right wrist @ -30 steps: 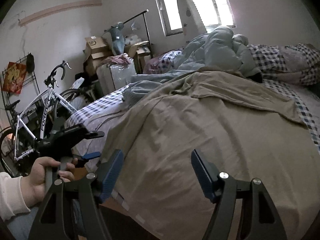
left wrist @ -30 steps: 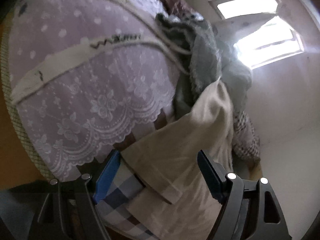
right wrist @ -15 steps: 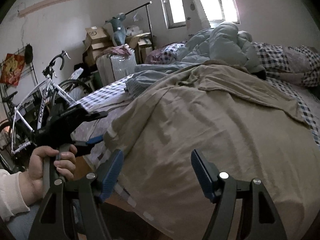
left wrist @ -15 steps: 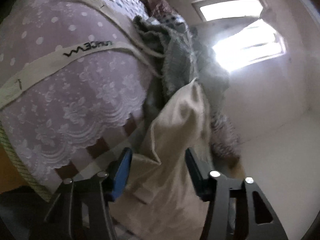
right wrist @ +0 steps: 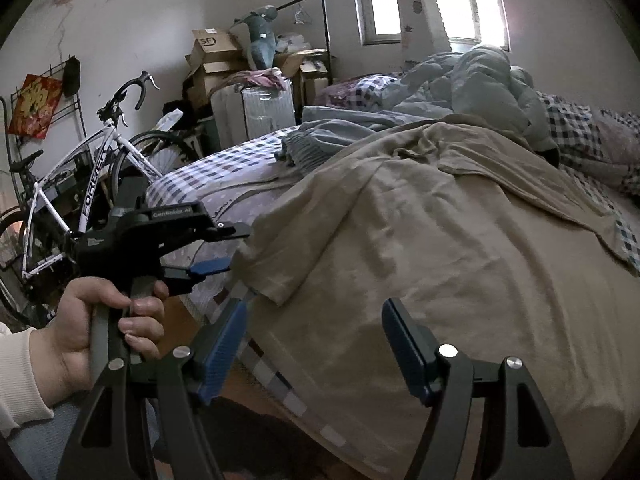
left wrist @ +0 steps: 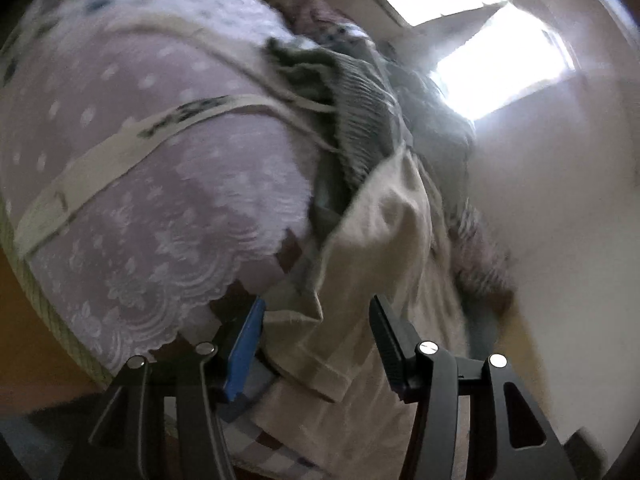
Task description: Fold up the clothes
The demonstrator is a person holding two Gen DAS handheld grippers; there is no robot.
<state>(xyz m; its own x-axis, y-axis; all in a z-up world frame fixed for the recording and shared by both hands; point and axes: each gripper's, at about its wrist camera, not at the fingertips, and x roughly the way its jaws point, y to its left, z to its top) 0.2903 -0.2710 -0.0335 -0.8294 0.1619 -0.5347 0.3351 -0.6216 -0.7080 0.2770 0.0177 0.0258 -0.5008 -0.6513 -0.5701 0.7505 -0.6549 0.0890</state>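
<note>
A beige T-shirt (right wrist: 420,248) lies spread over the bed, its sleeve corner (right wrist: 260,276) at the near left edge. My left gripper (right wrist: 228,248), held by a hand (right wrist: 92,320), is level with that sleeve corner at the bed's side. In the left wrist view the left gripper (left wrist: 316,340) is open, and the beige T-shirt's hem (left wrist: 320,332) runs between its fingers. My right gripper (right wrist: 314,348) is open above the shirt's lower part, with nothing between its fingers. A grey-blue knit garment (right wrist: 320,140) lies behind the shirt.
A lilac lace-trimmed cloth (left wrist: 160,208) covers the checked sheet (right wrist: 224,164) at the bed's left edge. A crumpled blue duvet (right wrist: 480,84) is piled by the window. A white bicycle (right wrist: 92,168), cardboard boxes (right wrist: 216,56) and a clothes rail (right wrist: 324,24) crowd the left wall.
The left gripper's fingers have drawn closer together around the beige hem. The left gripper has also moved in towards the sleeve corner. The right gripper has barely shifted.
</note>
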